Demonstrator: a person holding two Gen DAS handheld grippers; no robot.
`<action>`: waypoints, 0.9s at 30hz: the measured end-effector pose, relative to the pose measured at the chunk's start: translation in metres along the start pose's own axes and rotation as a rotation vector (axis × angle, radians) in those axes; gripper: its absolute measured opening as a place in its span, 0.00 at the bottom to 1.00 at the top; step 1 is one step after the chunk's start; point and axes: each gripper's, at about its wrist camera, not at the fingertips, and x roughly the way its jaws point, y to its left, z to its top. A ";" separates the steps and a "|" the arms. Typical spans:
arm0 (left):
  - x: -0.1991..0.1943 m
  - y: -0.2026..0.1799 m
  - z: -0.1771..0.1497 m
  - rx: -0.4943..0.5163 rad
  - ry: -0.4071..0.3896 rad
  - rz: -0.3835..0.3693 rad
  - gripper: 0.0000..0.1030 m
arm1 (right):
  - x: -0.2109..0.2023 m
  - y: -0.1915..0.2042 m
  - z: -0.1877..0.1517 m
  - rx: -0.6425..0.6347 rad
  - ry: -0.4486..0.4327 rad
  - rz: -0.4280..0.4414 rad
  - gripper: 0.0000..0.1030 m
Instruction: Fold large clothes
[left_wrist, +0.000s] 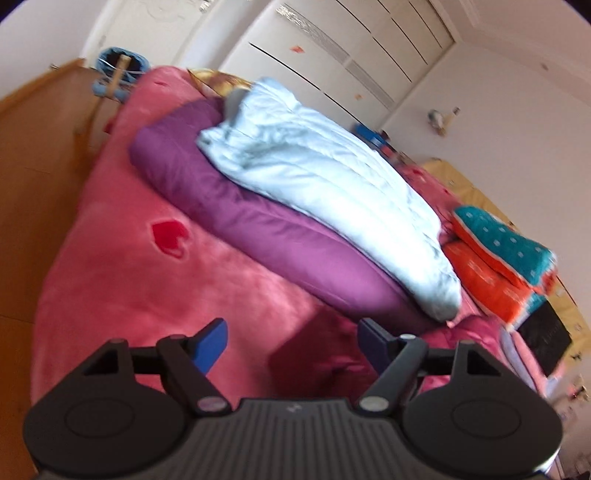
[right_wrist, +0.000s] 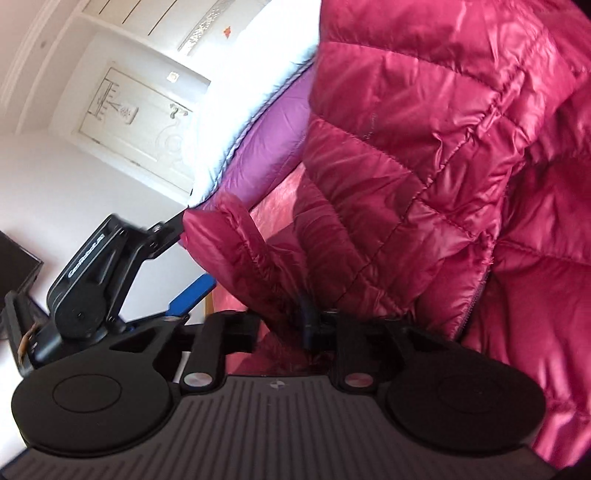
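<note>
Two views show one crimson puffer jacket (right_wrist: 424, 155), a glossy quilted garment with stitched horizontal channels and a puckered seam. In the right wrist view it fills most of the frame, draped close over the right hand-held gripper (right_wrist: 273, 317); a rolled, gathered edge of it, perhaps a cuff or hem, lies between the fingers. One blue finger (right_wrist: 308, 314) shows amid the folds while the other is hidden, so I cannot tell whether the pads press on the cloth. The jacket lies on the bed, against a purple quilt (right_wrist: 273, 122) with a white quilt (right_wrist: 255, 74) above it. In the left wrist view only a dark red corner of the jacket (left_wrist: 317, 354) shows, on the pink bedspread (left_wrist: 122, 280) just ahead of the left hand-held gripper (left_wrist: 291, 339), whose blue fingers (left_wrist: 214, 343) stand well apart with nothing clamped. Beyond lie the purple and white quilts, stacked, and folded orange and teal pillows (left_wrist: 506, 258) to the right. That left gripper also appears at the left edge of the right wrist view.
</note>
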 end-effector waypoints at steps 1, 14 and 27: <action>0.000 -0.001 0.000 0.001 0.007 -0.020 0.76 | -0.002 0.003 0.000 -0.007 -0.001 0.008 0.60; 0.030 -0.027 -0.028 0.167 0.213 0.017 0.71 | -0.097 0.020 -0.026 -0.131 -0.045 -0.089 0.98; 0.026 -0.029 -0.037 0.159 0.200 0.056 0.10 | -0.237 -0.049 -0.019 -0.098 -0.351 -0.492 0.99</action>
